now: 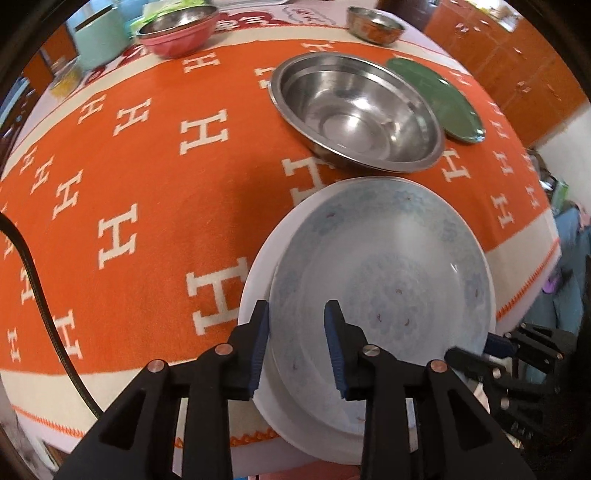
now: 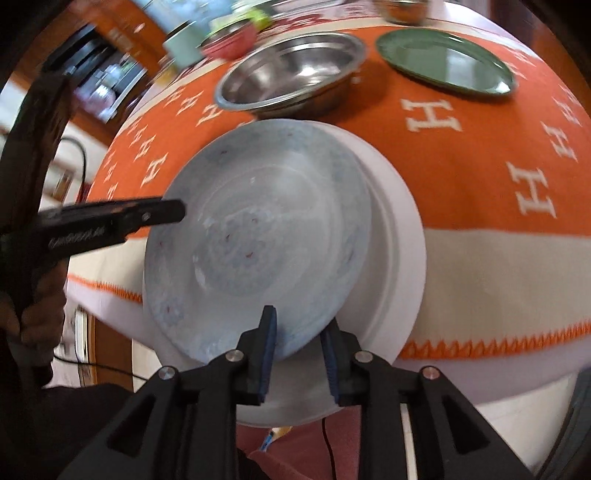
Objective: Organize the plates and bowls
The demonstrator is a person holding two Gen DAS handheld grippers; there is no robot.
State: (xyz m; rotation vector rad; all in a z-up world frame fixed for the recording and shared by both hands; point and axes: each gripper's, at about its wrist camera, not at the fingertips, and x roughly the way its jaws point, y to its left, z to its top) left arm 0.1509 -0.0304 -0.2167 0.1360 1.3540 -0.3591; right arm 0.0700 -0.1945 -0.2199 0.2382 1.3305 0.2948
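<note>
A pale blue patterned plate (image 1: 380,266) (image 2: 258,221) lies on a larger white plate (image 1: 255,280) (image 2: 399,240) at the table's front edge, and the white plate overhangs that edge. My left gripper (image 1: 297,306) points down over the blue plate's near-left rim. The rim passes between its fingers with a gap on each side. My right gripper (image 2: 301,317) straddles the opposite near rim in the same way, with its pads clear of the plate. Each view shows the other gripper at the plate's far side: the right gripper (image 1: 472,349) and the left gripper (image 2: 177,210).
A large steel bowl (image 1: 354,110) (image 2: 291,74) and a green plate (image 1: 436,99) (image 2: 443,61) sit just behind the stack on the orange cloth. A pink bowl (image 1: 177,33), a small steel bowl (image 1: 375,24) and a mint container (image 1: 96,40) stand at the far edge.
</note>
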